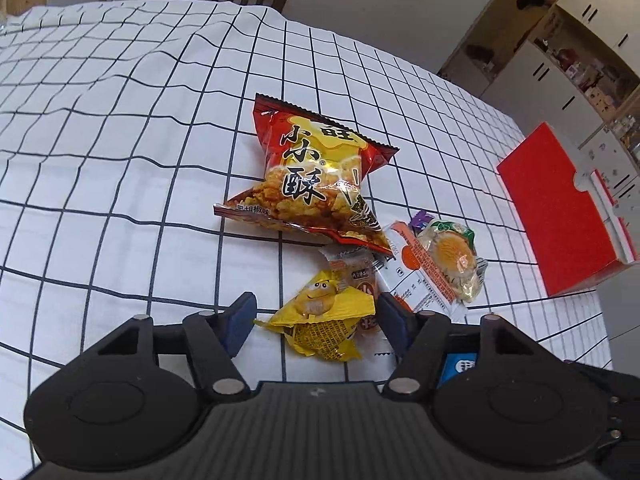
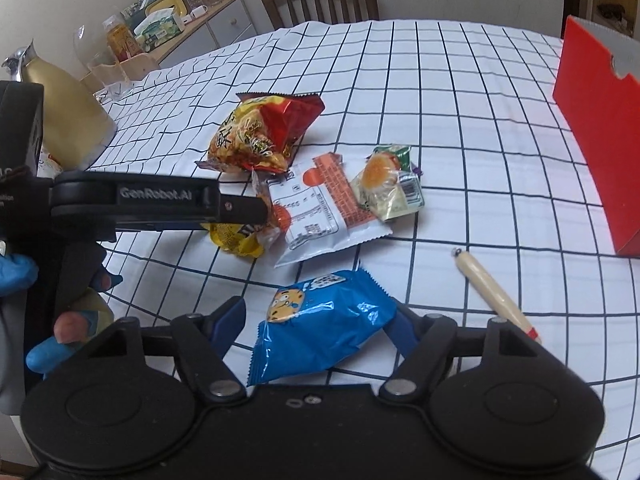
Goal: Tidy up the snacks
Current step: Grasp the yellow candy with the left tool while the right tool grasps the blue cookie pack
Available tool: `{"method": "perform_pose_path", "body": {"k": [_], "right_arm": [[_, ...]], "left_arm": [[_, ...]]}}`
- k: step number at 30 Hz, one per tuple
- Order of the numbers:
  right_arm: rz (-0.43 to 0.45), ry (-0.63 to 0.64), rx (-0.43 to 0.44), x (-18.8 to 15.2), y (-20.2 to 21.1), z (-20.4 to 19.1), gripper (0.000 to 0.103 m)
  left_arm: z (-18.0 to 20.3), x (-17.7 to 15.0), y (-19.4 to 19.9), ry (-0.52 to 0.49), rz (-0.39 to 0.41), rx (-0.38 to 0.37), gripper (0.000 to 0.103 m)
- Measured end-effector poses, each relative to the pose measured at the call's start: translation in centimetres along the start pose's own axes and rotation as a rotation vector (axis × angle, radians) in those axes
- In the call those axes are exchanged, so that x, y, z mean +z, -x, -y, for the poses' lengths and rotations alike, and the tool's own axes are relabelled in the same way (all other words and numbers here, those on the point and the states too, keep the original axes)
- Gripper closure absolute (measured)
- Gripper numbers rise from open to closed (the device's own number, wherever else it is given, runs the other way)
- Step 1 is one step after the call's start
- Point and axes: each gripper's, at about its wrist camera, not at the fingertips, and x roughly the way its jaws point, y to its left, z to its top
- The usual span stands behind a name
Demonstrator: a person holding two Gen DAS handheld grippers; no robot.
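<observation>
Both tongs spread w/o grip, left tongs straddling yellow candy pack, right tongs around blue packet; slick foil prob squirts out or drags the orange-white sachet touching it.

The red snack bag read "小小酥" in large black characters; beside it, the left gripper's arm carried "GenRobot.AI" in raised letters

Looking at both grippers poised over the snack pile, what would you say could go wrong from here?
The left gripper, open around the yellow candy packet, might also pinch the small orange packet touching it. The right gripper straddles the puffy blue packet, which could slip out or crush as the jaws close.
</observation>
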Motion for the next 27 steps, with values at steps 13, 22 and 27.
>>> {"method": "perform_pose_path", "body": {"k": [13, 22, 27], "right_arm": [[-0.016, -0.021, 0.027, -0.1, -0.1, 0.3, 0.052], [0.005, -0.001, 0.021, -0.9, 1.2, 0.3, 0.056], [0.034, 0.012, 0.023, -1.4, 2.6, 0.4, 0.056]], "left_arm": [[-0.3, -0.9, 0.9, -0.02, -0.02, -0.004, 0.054], [-0.1, -2.0, 2.1, 0.004, -0.029, 0.007, 0.064], [0.4, -2.8, 2.9, 0.025, -0.037, 0.004, 0.067]]}}
